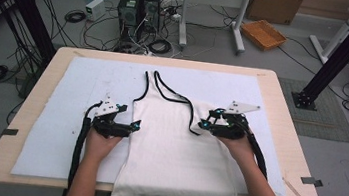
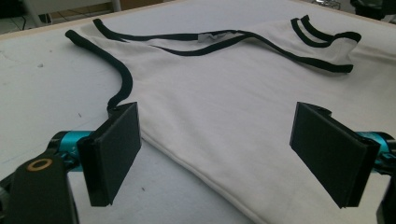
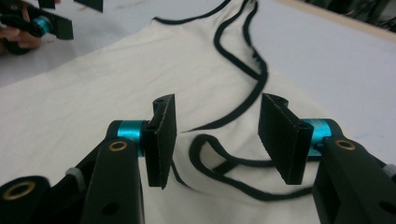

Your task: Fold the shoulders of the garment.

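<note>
A shallow orange wicker basket point(image 1: 264, 34) sat on the floor beyond the table; what it held could not be made out. On the white felt mat point(image 1: 59, 114) covering the pale wooden table point(image 1: 281, 111) lay a cream sleeveless top with black trim point(image 1: 176, 148), one shoulder folded inward. Both forearms reached in from the near edge. The left gripper point(image 1: 135, 123) hovered at the top's left edge, jaws spread wide and holding nothing. The right gripper point(image 1: 202, 125) stood over the folded black strap point(image 3: 224, 163), its jaws apart around it without pinching.

no legible text, labels or signs
</note>
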`<state>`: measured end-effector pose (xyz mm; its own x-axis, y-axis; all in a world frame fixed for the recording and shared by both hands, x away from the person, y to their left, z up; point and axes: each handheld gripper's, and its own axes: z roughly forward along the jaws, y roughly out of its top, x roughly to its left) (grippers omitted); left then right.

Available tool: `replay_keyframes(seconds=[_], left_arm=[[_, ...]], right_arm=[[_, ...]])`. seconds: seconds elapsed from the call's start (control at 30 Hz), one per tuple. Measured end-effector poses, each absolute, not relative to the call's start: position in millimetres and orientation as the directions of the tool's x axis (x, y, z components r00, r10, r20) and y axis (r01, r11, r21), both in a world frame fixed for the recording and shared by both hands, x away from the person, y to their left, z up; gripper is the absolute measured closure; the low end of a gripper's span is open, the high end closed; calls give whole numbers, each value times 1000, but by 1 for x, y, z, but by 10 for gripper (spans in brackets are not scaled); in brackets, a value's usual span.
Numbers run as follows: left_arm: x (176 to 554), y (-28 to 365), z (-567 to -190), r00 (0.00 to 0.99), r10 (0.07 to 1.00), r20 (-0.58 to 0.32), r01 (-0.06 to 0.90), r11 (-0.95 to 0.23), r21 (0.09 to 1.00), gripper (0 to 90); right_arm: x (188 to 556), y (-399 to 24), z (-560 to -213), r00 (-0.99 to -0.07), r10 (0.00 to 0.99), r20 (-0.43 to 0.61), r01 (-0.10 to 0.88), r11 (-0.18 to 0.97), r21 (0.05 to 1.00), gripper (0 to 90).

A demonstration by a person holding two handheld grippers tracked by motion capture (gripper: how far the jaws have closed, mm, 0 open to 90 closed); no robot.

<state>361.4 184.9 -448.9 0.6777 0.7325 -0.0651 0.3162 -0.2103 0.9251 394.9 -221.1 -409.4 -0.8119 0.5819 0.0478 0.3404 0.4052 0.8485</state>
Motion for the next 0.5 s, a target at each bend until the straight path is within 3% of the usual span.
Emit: replay_keyframes(seconds=[0.1,0.17,0.2,0.23,0.5], left_arm=[[361,185,-449,678,733,-63,315,-212,925,165],[362,185,-449,677,733,-69,317,-205,926,165],[362,185,-449,677,733,-69,317,-205,926,165],[362,186,-449,678,731,-71,319,-206,925,165],[362,185,-449,677,733,-69,317,-205,926,164]], right_arm=[[404,-209,-419,-834,547,68,366,458,810,610],[408,-206,-428,-841,534,83,392,498,774,750],[408,-206,-428,-841,534,83,392,498,774,750],[405,-210,-433,-840,535,94,406,502,764,837],[371,-228,-423,-836,547,51,342,447,827,850]])
